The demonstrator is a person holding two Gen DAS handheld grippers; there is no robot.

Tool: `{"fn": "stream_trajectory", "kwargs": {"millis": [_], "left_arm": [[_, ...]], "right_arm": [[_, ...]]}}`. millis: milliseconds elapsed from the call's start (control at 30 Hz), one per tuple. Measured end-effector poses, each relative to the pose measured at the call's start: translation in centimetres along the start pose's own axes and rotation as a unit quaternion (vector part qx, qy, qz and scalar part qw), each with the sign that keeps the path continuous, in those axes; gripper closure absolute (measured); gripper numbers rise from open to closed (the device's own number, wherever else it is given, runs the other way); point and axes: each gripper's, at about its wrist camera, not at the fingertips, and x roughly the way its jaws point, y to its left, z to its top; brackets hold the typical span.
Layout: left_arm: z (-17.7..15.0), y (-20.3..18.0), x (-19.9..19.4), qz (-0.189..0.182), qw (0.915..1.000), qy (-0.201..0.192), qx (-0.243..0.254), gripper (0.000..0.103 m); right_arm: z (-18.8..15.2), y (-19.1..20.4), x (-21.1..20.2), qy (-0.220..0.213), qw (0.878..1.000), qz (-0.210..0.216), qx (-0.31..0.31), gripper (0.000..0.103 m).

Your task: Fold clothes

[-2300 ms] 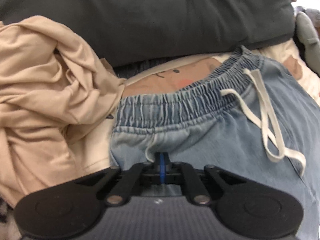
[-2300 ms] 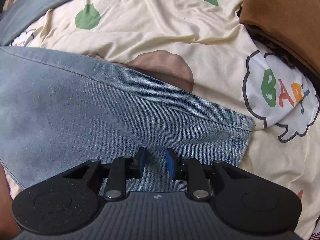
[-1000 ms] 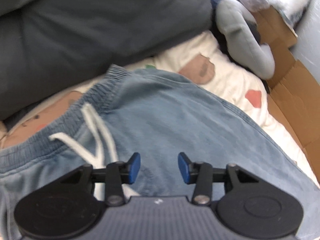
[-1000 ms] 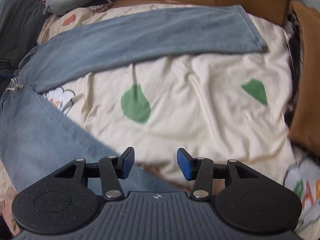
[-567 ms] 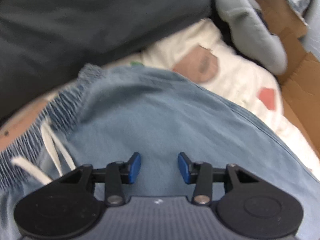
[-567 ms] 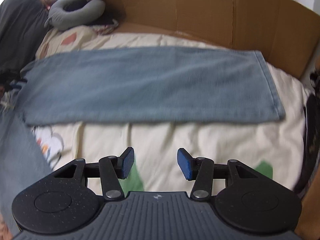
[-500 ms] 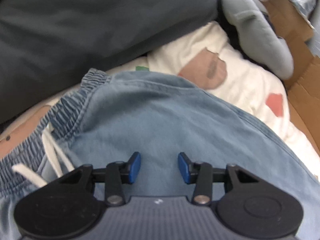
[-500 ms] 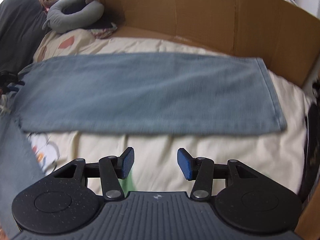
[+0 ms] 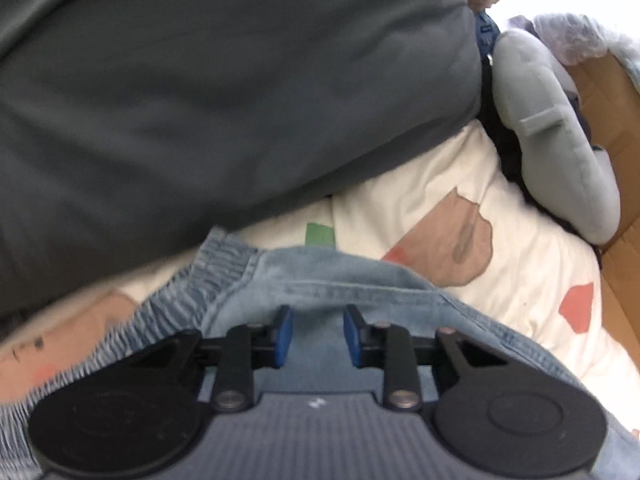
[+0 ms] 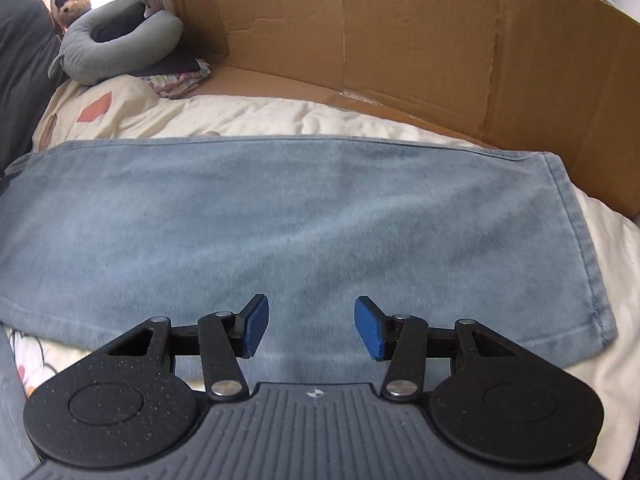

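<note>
While both grippers are angling steeply down toward the bed, the light blue denim trousers point(image 10: 280, 216) are lying spread across the cream bedsheet with coloured cartoon patches point(image 9: 520, 264). Left gripper point(image 9: 316, 334) is hovering over the trousers just below the gathered elastic waistband point(image 9: 188, 296), near the upper side seam. Its blue pads have just been closing, yet a gap is showing between them with denim lying under the gap; no pinch visible. Whether the tips are touching the cloth, cannot tell. Dark grey pillow point(image 9: 220, 100) is filling the view beyond the waistband, just beside it. Light grey U-shaped neck cushion point(image 9: 560, 140) is sitting at the far right, against brown cardboard point(image 9: 600, 92).

Right gripper point(image 10: 311, 328) is pointing down over one flat trouser leg, near that leg's lower edge, jaws standing spread with nothing between the pads. The leg's hem point(image 10: 580, 248) is lying to the right of it, well clear. A brown cardboard wall point(image 10: 400, 32) is standing behind the bed, and a small brown plush toy point(image 10: 72, 0) is perching above the neck cushion, far left.
</note>
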Motion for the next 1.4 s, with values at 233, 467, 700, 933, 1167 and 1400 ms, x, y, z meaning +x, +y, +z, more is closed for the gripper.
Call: {"fn": "stream_trajectory", "kwargs": {"millis": [233,467,700,933,1167,1400], "left_arm": [[0.6,0.4,2.3,0.006,1.0000,0.007,-0.001,0.076],[0.5,0.3,4.7,0.002,0.9999,0.016,0.005,0.076],[1.5,1.0,6.4,-0.014,0.9997,0.012,-0.017,0.081],[3.2,1.7,7.6,-0.019,0.9992,0.011,-0.034,0.097],[3.8,0.4,5.8,-0.023,0.9997,0.012,0.002,0.090],[2.6,-1.0,4.0,-0.035,0.9985,0.004,0.042,0.079]], "right_arm": [[1.3,0.7,2.4,0.009,1.000,0.004,-0.010,0.049],[1.3,0.7,4.2,0.012,1.000,-0.001,-0.004,0.048],[1.1,0.6,4.5,0.014,1.000,-0.009,-0.011,0.048],[1.2,0.7,4.5,0.019,1.000,-0.018,-0.010,0.048],[3.1,1.0,3.3,0.006,1.000,-0.016,0.007,0.049],[5.5,1.8,4.8,-0.003,1.000,-0.011,-0.011,0.049]]}}
